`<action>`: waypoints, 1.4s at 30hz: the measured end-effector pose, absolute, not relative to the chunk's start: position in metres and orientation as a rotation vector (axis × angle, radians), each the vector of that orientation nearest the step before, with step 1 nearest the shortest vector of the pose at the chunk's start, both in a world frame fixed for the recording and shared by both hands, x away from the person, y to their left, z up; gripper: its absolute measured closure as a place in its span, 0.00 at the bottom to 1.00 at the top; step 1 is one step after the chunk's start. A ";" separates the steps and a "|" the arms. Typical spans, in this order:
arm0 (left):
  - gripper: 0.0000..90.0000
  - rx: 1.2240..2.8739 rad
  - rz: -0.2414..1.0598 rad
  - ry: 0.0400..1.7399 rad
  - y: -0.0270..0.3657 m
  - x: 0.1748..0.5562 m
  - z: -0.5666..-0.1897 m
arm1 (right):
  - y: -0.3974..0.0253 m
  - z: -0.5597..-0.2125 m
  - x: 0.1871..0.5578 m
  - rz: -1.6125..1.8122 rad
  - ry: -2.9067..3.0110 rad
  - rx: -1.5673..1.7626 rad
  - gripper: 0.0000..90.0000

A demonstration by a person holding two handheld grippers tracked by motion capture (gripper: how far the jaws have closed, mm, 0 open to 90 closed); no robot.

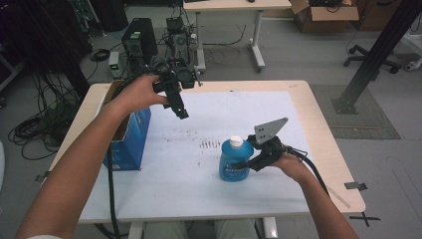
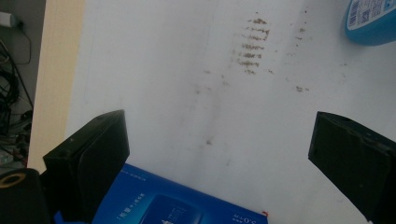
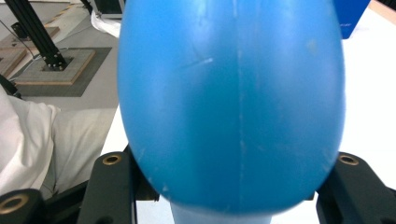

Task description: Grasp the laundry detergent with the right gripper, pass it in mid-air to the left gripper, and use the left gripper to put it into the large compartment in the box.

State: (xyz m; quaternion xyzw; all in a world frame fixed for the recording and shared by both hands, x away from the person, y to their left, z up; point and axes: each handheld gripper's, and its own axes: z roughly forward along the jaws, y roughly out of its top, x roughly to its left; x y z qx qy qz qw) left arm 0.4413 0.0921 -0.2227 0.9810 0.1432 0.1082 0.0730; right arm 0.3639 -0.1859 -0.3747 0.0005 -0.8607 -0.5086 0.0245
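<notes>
- White sheeting [image 1: 199,189] is covering the wooden table [image 1: 328,149], smudged with brown marks near its middle.
- Standing upright right of centre, a blue bottle [image 1: 234,162] with a white cap [image 1: 236,141] is sitting on the sheet.
- Clamping the bottle's body from the right, the right gripper [image 1: 247,163] is pinching it between both jaws.
- At the left edge, an open blue box [image 1: 130,137] is standing; its contents cannot be made out.
- Hovering above the sheet beside the box, the left gripper [image 1: 181,113] is holding its jaws spread wide on nothing.

Wooden table [image 1: 326,149] under a stained white sheet [image 1: 199,189], blue box [image 1: 130,144] and blue bottle [image 1: 234,162] atop.
</notes>
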 end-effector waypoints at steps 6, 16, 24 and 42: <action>0.06 2.942 0.327 0.428 0.092 0.438 -0.220 | -0.191 -0.366 0.362 -1.581 -2.677 -0.018 0.48; 0.06 2.935 0.329 0.430 0.092 0.428 -0.215 | -0.196 -0.356 0.357 -1.587 -2.695 -0.042 0.48; 0.06 2.924 0.351 0.409 0.090 0.409 -0.205 | -0.199 -0.349 0.353 -1.588 -2.721 -0.075 0.48; 0.06 2.903 0.336 0.380 0.091 0.368 -0.186 | -0.188 -0.331 0.341 -1.604 -2.721 -0.072 0.48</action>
